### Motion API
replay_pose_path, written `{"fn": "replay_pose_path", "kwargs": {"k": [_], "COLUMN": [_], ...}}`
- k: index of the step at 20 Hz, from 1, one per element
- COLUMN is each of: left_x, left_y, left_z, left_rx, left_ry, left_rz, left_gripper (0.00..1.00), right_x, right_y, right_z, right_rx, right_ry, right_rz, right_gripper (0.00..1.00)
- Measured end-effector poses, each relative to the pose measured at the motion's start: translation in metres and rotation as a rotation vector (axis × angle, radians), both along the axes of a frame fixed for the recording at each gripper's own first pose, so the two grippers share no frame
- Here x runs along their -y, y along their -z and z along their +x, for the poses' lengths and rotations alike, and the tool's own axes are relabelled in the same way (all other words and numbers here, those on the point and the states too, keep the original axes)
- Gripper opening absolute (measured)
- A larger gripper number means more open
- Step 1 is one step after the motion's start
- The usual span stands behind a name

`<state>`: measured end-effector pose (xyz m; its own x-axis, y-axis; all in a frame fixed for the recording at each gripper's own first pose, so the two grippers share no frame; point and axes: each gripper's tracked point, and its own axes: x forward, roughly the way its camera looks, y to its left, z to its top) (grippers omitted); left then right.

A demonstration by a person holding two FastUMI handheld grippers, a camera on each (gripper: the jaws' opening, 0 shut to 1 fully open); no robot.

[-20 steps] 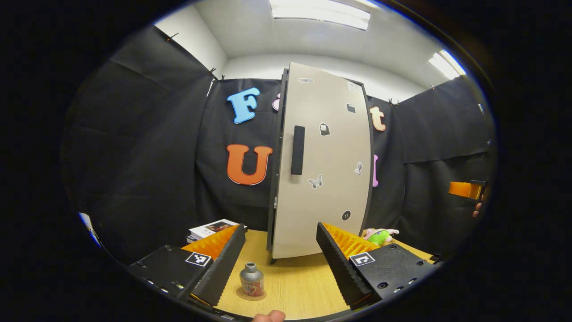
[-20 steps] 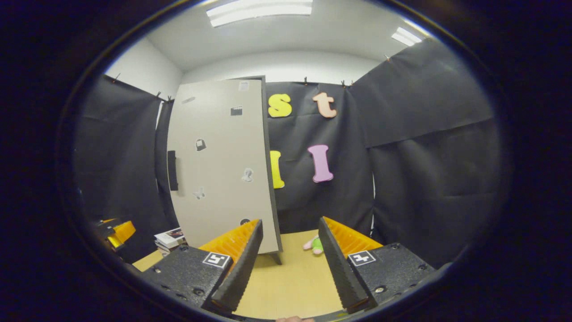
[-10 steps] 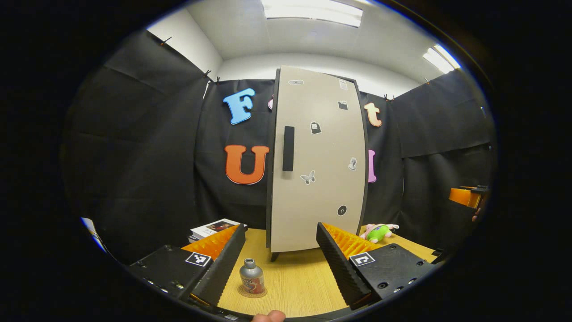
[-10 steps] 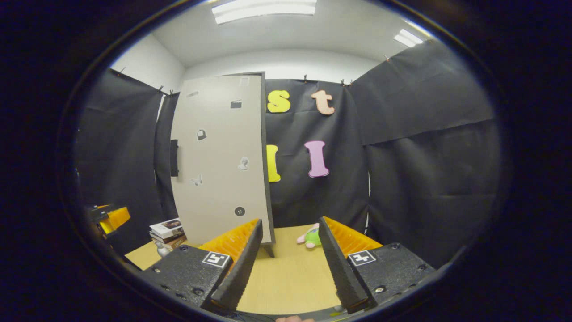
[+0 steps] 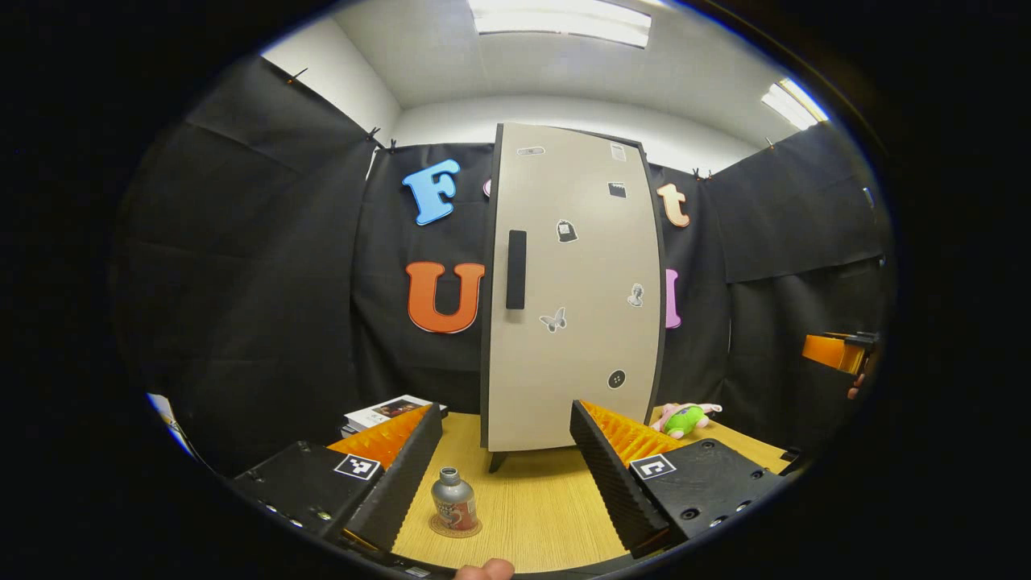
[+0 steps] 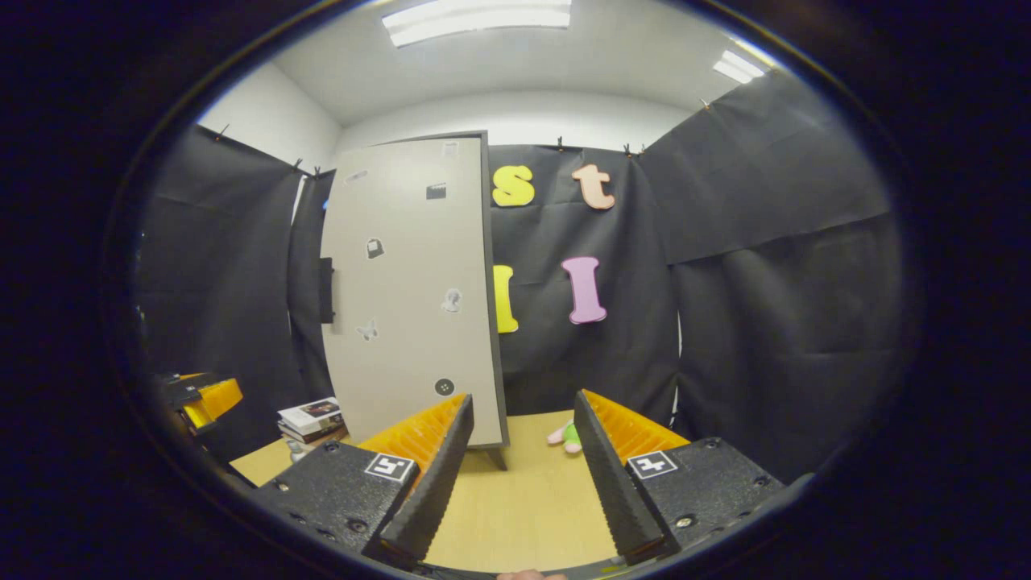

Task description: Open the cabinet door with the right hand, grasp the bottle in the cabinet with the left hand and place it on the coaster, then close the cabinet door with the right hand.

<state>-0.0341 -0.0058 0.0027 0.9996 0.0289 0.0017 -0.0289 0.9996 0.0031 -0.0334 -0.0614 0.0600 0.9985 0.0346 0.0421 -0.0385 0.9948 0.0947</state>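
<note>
The beige cabinet door (image 5: 572, 290) with its dark handle (image 5: 515, 270) stands shut at the back of the wooden table (image 5: 540, 515). A small silver bottle (image 5: 453, 501) stands upright on a round coaster (image 5: 456, 528) on the table in front of the cabinet. My left gripper (image 5: 506, 411) is open and empty, and the bottle sits low between its fingers, near the left one. My right gripper (image 6: 523, 399) is also open and empty, facing the door (image 6: 411, 290) from the right. The left gripper view shows the right gripper (image 5: 838, 352) at its far right edge.
A stack of books (image 5: 383, 412) lies left of the cabinet. A green and pink plush toy (image 5: 685, 419) lies to its right. Black cloth walls close the booth on all sides. In the right gripper view the left gripper (image 6: 201, 399) shows at the left edge.
The left gripper view has drawn back a little, so the cabinet looks smaller and straighter. The right gripper view has shifted slightly. The bottle stays on the coaster and both grippers stay open.
</note>
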Motion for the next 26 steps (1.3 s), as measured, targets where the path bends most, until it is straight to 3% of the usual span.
{"fn": "replay_pose_path", "kwargs": {"k": [1, 17, 18, 19, 20, 26], "left_x": [-0.0004, -0.0001, 0.0002, 0.0006, 0.0005, 0.0014], "left_y": [-0.0005, 0.0011, 0.0007, 0.0005, 0.0004, -0.0029], "left_z": [0.0008, 0.0043, 0.0044, 0.0045, 0.0049, 0.0043], "left_rx": [0.002, -0.002, -0.002, -0.001, 0.000, 0.006], "left_ry": [-0.001, -0.001, 0.001, 0.001, 0.002, 0.006], "left_rz": [-0.001, -0.004, -0.005, -0.005, -0.006, 0.001], "left_gripper": [0.96, 0.96, 0.87, 0.87, 0.96, 0.96], "right_x": [0.0011, -0.0035, -0.0033, -0.0043, -0.0037, -0.0023], "right_y": [0.0024, 0.0096, 0.0092, 0.0097, 0.0105, 0.0108], "right_z": [0.0026, 0.0076, 0.0072, 0.0064, 0.0066, 0.0077], "right_rx": [-0.004, -0.022, -0.021, -0.020, -0.020, -0.022], "right_ry": [-0.002, -0.013, -0.012, -0.010, -0.010, -0.013], "right_rz": [-0.001, 0.006, 0.005, 0.003, 0.001, 0.013], "right_gripper": [0.82, 0.82, 0.82, 0.82, 0.82, 0.82]}}
